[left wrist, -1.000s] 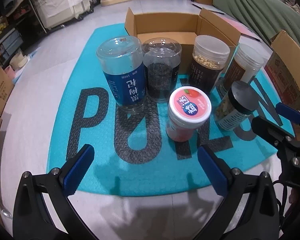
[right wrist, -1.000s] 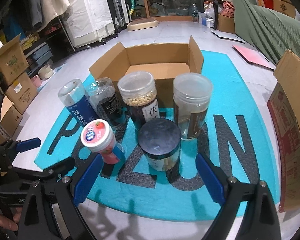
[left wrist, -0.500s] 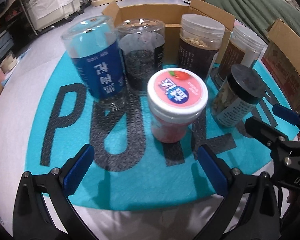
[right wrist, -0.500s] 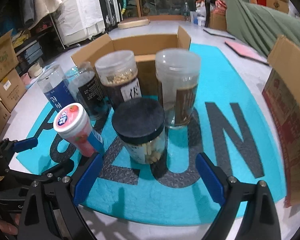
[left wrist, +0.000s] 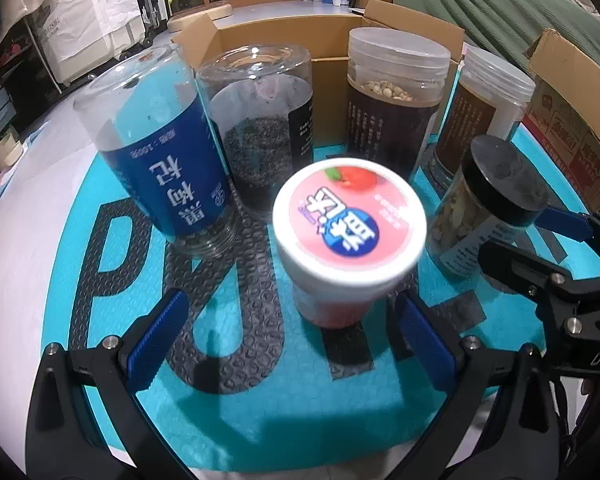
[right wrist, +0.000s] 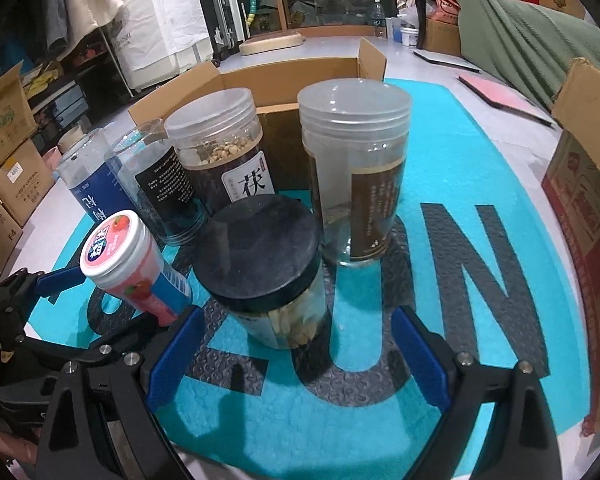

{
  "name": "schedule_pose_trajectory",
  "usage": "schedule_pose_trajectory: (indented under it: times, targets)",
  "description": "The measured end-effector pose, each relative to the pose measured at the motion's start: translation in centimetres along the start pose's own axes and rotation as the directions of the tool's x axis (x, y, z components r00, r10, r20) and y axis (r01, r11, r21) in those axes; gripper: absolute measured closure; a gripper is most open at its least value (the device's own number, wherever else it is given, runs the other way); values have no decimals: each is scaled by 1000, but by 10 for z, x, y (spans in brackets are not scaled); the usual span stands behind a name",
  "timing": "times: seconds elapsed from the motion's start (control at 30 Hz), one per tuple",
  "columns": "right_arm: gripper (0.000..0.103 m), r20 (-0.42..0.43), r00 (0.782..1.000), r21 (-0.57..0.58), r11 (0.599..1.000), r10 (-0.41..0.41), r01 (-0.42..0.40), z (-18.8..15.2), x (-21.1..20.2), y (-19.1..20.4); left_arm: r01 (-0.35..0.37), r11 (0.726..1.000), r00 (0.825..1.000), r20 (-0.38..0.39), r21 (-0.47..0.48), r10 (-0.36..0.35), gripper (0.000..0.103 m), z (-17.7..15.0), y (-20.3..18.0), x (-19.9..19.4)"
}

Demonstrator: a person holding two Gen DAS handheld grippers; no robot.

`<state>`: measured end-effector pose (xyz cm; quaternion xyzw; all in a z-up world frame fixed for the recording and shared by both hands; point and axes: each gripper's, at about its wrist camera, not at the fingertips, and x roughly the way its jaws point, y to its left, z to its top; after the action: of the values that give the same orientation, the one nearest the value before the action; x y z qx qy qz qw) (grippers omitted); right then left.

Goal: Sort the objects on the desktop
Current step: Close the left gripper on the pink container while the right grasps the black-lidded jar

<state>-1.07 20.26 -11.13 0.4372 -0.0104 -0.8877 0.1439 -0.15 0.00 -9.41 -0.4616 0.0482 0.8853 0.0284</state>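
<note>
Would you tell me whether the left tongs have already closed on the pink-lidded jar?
No, the left tongs are open, and the pink-lidded jar stands free between their blue pads.

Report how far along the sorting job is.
Done: nothing visibly sorted; all six containers stand on the teal mat, none seen inside the cardboard box. In hand: the open left hand-held gripper frames the pink-lidded jar; the open right hand-held gripper frames the black-lidded jar. Left: grasp and place every container.
</note>
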Motion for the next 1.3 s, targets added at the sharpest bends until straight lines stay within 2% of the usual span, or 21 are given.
schedule_pose_trajectory:
  times: [0.23,0.37,0.57,0.67,0.73,0.8,0.87,0.9,0.93,1.07,1.2,1.3]
  targets:
    - [10,10,1000,6,1000,11,-11,3,6,-5,7,1000,1000,3,21,-7,0,7,-7,8]
    - [15,11,999,-5,999,32,-32,4,8,-4,-1,1000,999,41,30,0,0,8,-7,8]
    - [16,54,997,-38,998,55,-53,9,12,0,51,998,998,43,23,-52,3,3,-8,14]
    - [16,40,997,-32,997,69,-68,10,20,-1,54,999,998,37,11,-54,6,5,-7,19]
    - [21,30,996,-22,996,88,-87,11,23,-2,41,999,999,26,1,-41,17,4,-7,21]
    - [29,24,995,-29,995,100,-99,12,25,-1,46,999,999,13,0,-46,24,2,-6,22]
    - [39,23,995,-47,994,96,-95,13,26,2,60,998,998,22,1,-60,37,0,-6,21]
    - [39,22,995,-57,994,93,-91,13,27,5,66,998,997,31,-3,-66,51,-1,-5,19]
    - [39,20,996,-62,994,87,-86,14,27,6,79,997,996,35,-9,-78,58,-2,-4,19]
    - [40,19,996,-64,994,86,-84,14,27,6,116,993,991,73,-39,-113,58,-7,3,12]
    - [40,12,997,-57,995,82,-81,15,26,6,99,995,991,99,-34,-95,58,-8,5,0]
    - [40,8,997,-55,995,80,-80,13,23,6,101,994,991,90,-45,-97,58,-10,7,-8]
